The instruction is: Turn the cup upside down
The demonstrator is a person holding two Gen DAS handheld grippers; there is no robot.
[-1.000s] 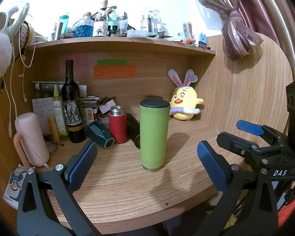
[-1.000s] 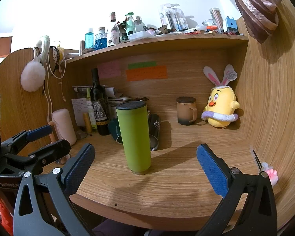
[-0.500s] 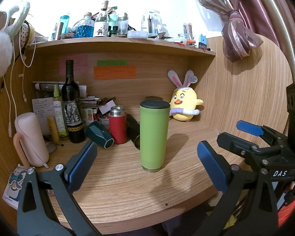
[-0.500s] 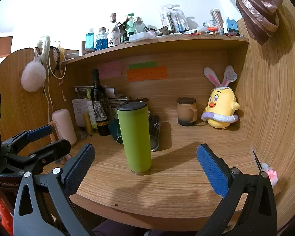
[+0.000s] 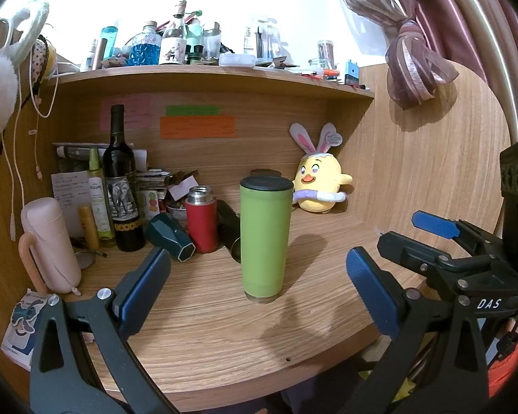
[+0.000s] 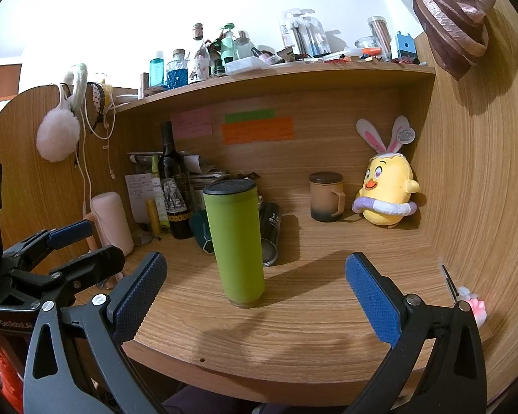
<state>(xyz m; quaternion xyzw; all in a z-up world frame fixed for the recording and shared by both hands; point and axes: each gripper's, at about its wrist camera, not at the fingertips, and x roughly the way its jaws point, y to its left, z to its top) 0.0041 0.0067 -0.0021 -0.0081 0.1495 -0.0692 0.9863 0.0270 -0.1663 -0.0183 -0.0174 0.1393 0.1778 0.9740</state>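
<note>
A tall green cup (image 5: pixel 264 238) with a black lid stands upright on the wooden desk (image 5: pixel 203 314); it also shows in the right wrist view (image 6: pixel 236 243). My left gripper (image 5: pixel 257 284) is open and empty, in front of the cup, its blue pads either side of it but short of it. My right gripper (image 6: pixel 255 286) is open and empty, also short of the cup. Each gripper shows in the other's view, the right one (image 5: pixel 442 238) at the right edge, the left one (image 6: pixel 62 245) at the left edge.
Behind the cup are a red flask (image 5: pixel 201 219), a dark teal cup on its side (image 5: pixel 171 236), a black can on its side (image 6: pixel 271 234), a wine bottle (image 5: pixel 122 183) and a pink bottle (image 5: pixel 48 245). A brown mug (image 6: pixel 326 196) and a yellow plush chick (image 6: pixel 386 186) stand at the back right.
Both views have crept slightly; the cup stands where it was and both grippers stay open.
</note>
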